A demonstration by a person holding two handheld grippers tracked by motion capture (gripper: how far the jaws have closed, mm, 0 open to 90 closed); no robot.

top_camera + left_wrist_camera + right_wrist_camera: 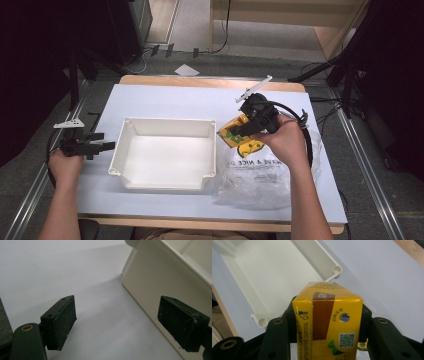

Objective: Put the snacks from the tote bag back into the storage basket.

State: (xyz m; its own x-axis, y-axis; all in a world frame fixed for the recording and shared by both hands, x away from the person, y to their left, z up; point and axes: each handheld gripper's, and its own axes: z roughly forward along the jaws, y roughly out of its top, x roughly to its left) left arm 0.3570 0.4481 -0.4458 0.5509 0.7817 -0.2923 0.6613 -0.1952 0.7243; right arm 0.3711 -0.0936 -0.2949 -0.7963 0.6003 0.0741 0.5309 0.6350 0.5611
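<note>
Your right gripper [239, 131] is clamped on a yellow drink carton [328, 325], a small box with a brown strip down its top face, a silver foil straw hole, a QR code and green print; it is held just off the right rim of the white bin [165, 155], above the clear plastic bag [260, 175] lying on the pale table [165, 97]; your right gripper view gives that close print and the jaws pressed to both sides of the carton, with the bin's bare inside beyond; your left gripper [102, 145] rests just beside the bin's left wall, jaws spread wide with nothing between them; your left gripper view shows its pads [63, 322] apart and the cream outer wall of the bin close to the right one.
</note>
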